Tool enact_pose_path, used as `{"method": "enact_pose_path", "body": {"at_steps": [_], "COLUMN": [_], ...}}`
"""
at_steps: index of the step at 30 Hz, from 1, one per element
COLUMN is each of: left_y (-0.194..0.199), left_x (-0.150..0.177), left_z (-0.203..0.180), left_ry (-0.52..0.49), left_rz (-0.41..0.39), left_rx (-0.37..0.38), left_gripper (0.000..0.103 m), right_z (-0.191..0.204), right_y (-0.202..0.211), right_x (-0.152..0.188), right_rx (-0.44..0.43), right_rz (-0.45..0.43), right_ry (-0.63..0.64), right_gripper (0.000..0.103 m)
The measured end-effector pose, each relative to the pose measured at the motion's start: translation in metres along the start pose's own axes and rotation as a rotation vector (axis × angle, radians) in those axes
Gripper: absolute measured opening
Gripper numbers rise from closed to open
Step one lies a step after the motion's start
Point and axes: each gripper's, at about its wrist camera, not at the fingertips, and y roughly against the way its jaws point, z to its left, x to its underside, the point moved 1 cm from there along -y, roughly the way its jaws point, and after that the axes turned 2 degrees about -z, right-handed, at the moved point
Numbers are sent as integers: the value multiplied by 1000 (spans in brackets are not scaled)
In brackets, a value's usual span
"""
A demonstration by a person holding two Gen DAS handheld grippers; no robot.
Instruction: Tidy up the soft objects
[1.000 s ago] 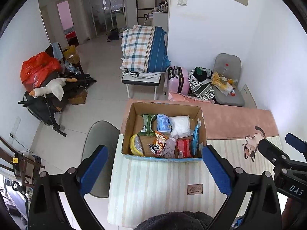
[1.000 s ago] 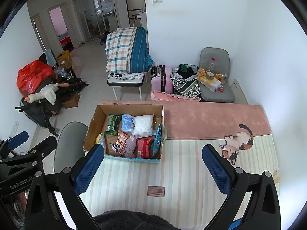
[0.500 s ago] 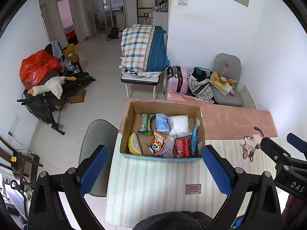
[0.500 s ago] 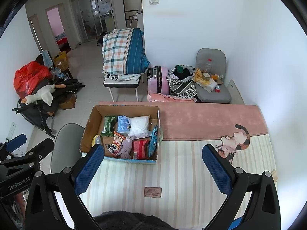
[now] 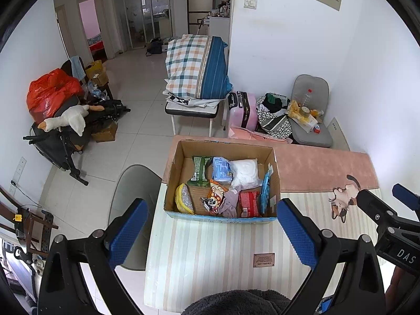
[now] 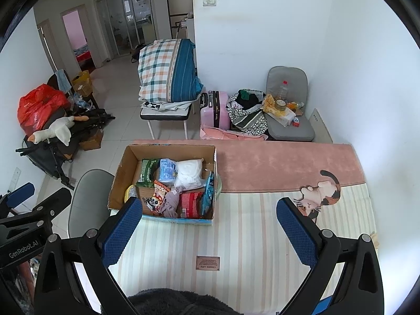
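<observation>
An open cardboard box (image 5: 273, 176) stands on a striped cloth on the table (image 5: 210, 257); it also shows in the right wrist view (image 6: 118, 178). It holds several soft packs: a white pouch (image 5: 244, 169), a blue pack (image 5: 221, 169), a green pack (image 5: 200, 165), a red pack (image 5: 249, 203), a grey cloth (image 5: 229, 202) and a yellow sponge (image 5: 183, 199). My left gripper (image 5: 212, 232) is open and empty, high above the table before the box. My right gripper (image 6: 210, 232) is open and empty, to the right of the box. A dark fuzzy thing (image 5: 236, 303) lies at the bottom edge.
A cat-shaped mat (image 6: 319, 197) and a pink rug (image 6: 288, 165) lie on the table beyond the grippers. A grey chair (image 5: 131, 197) stands at the table's left. A stool with a plaid pillow (image 5: 197, 71), a pink suitcase (image 5: 242, 113) and a loaded chair (image 5: 309, 120) stand behind.
Both grippers have drifted back and up a little; the box looks slightly smaller and farther. Both stay open.
</observation>
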Motion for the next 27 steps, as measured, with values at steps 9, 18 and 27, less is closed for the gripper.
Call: {"method": "enact_pose_path", "body": {"at_steps": [9,18,27], "left_y": [0,1,2], "left_x": [-1,-1,-4], "left_z": [-3,-4,-5], "left_ry": [1,7,5], "left_rz": [0,-2,-3], "left_rx": [2,1,-2], "left_gripper": [101,101,101], "right_z": [0,0,1], "right_y": [0,2,4], "right_x": [1,3,4], "right_rx": [5,17,24], "right_rz": [1,-11,-15], "right_ry": [-2,-17,-20], "right_gripper": [103,103,103]}}
